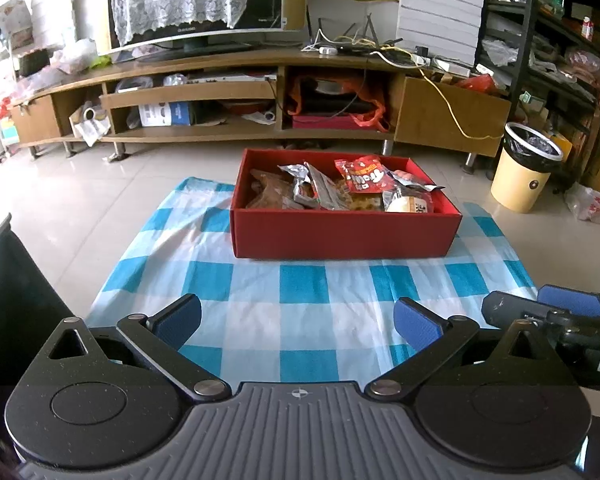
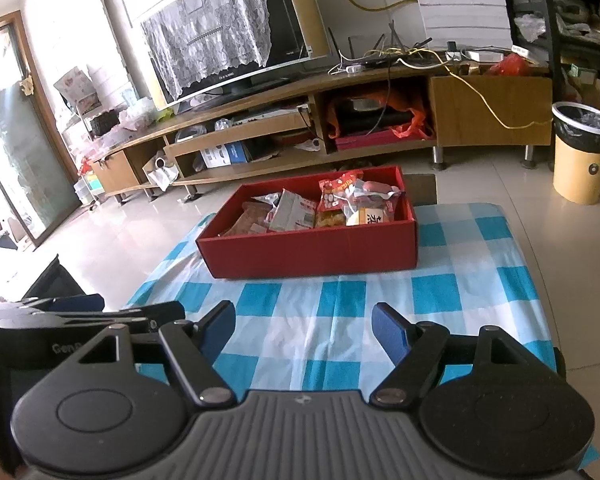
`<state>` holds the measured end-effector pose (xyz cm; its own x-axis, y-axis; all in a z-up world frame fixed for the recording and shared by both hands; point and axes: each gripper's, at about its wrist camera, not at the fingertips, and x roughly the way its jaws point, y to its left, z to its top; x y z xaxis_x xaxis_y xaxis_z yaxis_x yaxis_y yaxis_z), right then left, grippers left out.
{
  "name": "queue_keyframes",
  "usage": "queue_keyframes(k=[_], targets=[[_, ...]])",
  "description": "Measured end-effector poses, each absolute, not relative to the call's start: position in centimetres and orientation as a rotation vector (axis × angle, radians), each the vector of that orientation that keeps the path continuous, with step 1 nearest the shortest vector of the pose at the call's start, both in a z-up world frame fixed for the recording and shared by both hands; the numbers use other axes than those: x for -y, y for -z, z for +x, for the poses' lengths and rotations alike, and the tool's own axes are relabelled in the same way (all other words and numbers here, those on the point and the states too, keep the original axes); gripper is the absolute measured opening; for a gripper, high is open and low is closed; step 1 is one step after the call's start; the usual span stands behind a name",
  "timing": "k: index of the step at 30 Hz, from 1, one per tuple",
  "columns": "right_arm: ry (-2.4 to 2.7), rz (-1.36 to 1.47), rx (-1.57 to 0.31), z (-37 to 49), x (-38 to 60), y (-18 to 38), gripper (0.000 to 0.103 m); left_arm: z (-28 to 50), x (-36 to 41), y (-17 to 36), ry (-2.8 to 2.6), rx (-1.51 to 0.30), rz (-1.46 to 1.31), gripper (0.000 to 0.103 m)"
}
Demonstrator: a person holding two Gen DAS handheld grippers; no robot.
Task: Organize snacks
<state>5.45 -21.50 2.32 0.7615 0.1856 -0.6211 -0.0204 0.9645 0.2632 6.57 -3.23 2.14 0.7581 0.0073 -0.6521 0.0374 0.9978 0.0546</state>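
A red cardboard box (image 1: 346,232) is seen standing open toward the far edge of the counter, on a blue-and-white checked cloth (image 1: 300,312). It is filled with snack packets: a red printed packet (image 1: 363,176) leans upright near the middle, silver foil packets (image 1: 300,178) lie to its left, brown wrapped snacks (image 1: 266,192) fill the left end, and a pale packet with dark characters (image 1: 410,204) sits at the right end. The packets rise slightly above the rim.

Between the box and the near edge of the counter, a broad stretch of bare cloth is left free. The left gripper (image 1: 298,322) is held over this near stretch with its blue pads spread wide and nothing between them. The right gripper (image 2: 304,330) is held likewise, fingers well apart and empty, just beside the left one.

In the right wrist view the right edge and far right corner of the counter are shown, with tiled floor beyond; the left wrist view instead shows the cloth's left edge. A yellow waste bin (image 2: 582,152) with a black liner stands on the floor, well apart from the counter, in front of a long wooden TV stand (image 1: 236,92).
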Motion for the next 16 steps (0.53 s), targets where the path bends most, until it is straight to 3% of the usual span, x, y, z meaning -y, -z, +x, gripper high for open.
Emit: queue_keyframes(k=[16], targets=[[-0.111, 0.249, -0.708, 4.8, 21.68, -2.26, 0.072, 5.7, 3.75, -2.0, 0.021, -0.71, 0.087, 0.103]])
